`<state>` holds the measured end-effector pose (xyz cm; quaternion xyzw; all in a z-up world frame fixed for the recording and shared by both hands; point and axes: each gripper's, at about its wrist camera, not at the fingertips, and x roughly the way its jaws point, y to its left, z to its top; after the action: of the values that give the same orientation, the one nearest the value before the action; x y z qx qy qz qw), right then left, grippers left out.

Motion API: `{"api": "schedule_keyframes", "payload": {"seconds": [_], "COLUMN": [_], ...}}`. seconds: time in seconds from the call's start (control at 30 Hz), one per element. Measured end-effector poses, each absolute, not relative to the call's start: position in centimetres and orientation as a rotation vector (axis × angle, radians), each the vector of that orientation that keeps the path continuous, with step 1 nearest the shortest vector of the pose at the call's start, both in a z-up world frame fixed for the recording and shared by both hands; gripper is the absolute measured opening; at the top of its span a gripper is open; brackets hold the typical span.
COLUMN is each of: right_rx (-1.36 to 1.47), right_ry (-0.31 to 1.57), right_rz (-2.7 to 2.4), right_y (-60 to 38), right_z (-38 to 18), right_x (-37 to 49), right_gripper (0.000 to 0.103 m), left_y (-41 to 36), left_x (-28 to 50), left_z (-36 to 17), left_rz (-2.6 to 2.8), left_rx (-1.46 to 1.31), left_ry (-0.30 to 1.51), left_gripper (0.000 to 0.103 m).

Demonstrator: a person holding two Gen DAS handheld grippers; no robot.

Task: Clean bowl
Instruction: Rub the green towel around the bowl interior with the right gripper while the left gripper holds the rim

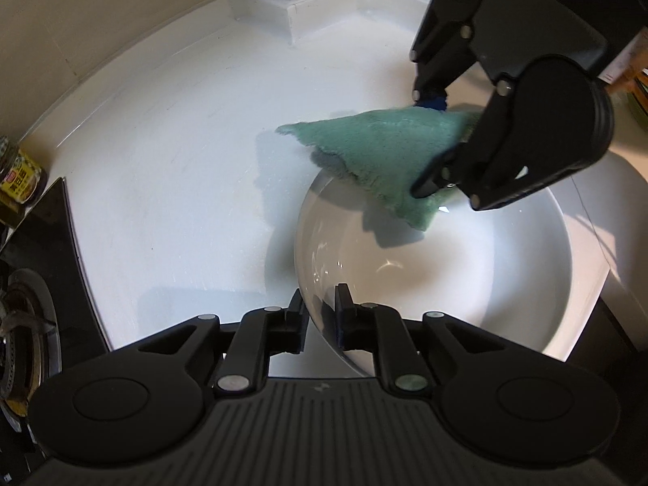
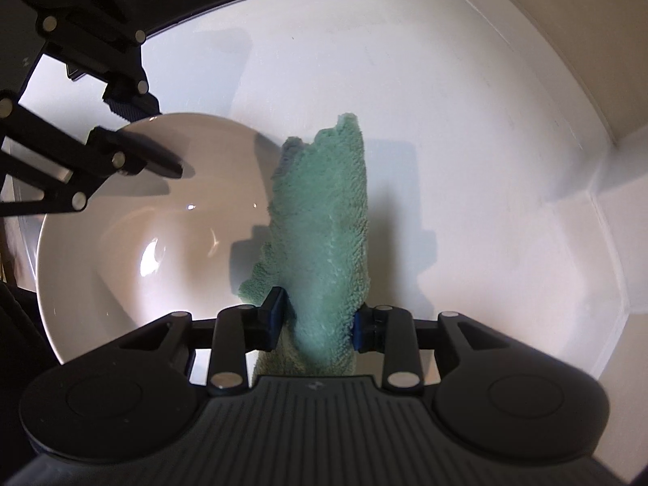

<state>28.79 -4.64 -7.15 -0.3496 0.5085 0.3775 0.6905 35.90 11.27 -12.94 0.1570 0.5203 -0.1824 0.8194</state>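
Left gripper clamped on bowl rim. Right gripper pinching green cloth, draped over bowl edge; bowl otherwise holding nothing.

Your white bowl is glossy and round, tipped up off the white bench, with your left gripper clamped over its near rim. Your teal cloth is fluffy and bunched lengthwise, pinched in your right gripper, and it drapes over the bowl's rim with one corner hanging inside.
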Motion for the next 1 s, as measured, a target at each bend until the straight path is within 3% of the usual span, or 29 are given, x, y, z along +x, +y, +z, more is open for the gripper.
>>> {"api": "schedule_keyframes", "payload": {"seconds": [0.2,0.4,0.47,0.53,0.77,1.0], "right_rx": [-0.646,-0.434,-0.428,-0.437,-0.655,-0.958], "right_ry": [1.156,1.162,1.151,1.147,1.195,1.119], "right_rz": [0.789,0.699,0.672,0.661,0.826,0.951], "right_y": [-4.8,-7.3,-7.7,-7.7,-7.3,-3.4], "right_z": [-7.3,-7.3,-7.4,-7.5,-7.0,-7.2], "right_x": [29.9,29.5,28.4,27.4,26.6,28.2], "right_gripper": [0.025,0.023,0.023,0.023,0.028,0.03], "left_y": [13.2,12.1,11.9,12.2,12.6,11.9], "left_x": [36.8,35.1,35.3,35.8,37.6,38.0], "left_z": [-13.3,-13.3,-13.5,-13.9,-14.4,-14.6], "left_rz": [-0.24,-0.127,-0.137,-0.168,-0.352,-0.429], "left_rx": [0.076,0.026,0.048,0.082,0.221,0.34], "left_ry": [1.148,1.163,1.152,1.132,1.116,1.096], "left_gripper": [0.013,0.019,0.011,0.011,0.01,0.013]}}
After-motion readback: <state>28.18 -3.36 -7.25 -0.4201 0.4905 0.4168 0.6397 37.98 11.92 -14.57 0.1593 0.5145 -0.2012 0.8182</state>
